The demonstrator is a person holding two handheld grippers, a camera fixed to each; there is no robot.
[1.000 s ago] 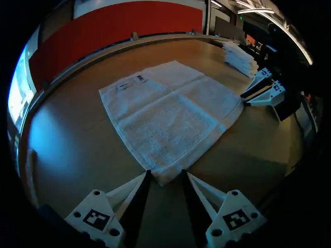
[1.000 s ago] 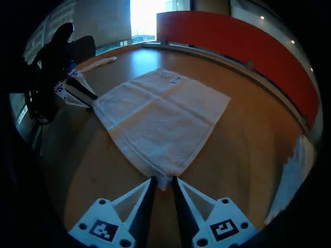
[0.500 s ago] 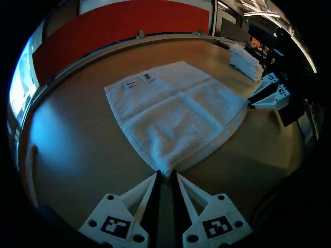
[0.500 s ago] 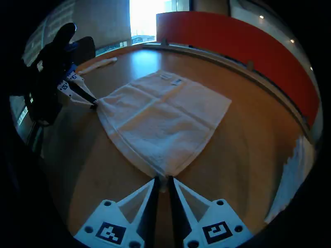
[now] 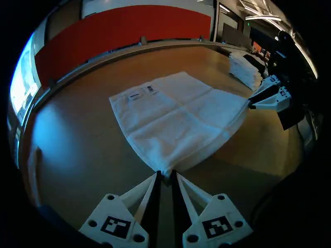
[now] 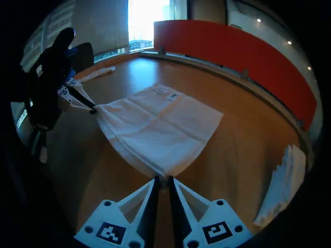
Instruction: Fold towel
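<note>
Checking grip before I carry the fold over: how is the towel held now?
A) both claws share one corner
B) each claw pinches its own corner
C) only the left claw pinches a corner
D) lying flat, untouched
B: the left claw and the right claw are each shut on a separate near corner of the towel.

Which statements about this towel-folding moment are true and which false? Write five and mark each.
1. The left hand-held gripper is shut on a corner of the towel. True.
2. The right hand-held gripper is open, clear of the towel. False: it is shut on another corner.
3. The towel's far part rests on a wooden table. True.
4. The labels sit at the left gripper's corner. False: they are near the far edge.
5. A pile of white cloths lies on the table. True.
</note>
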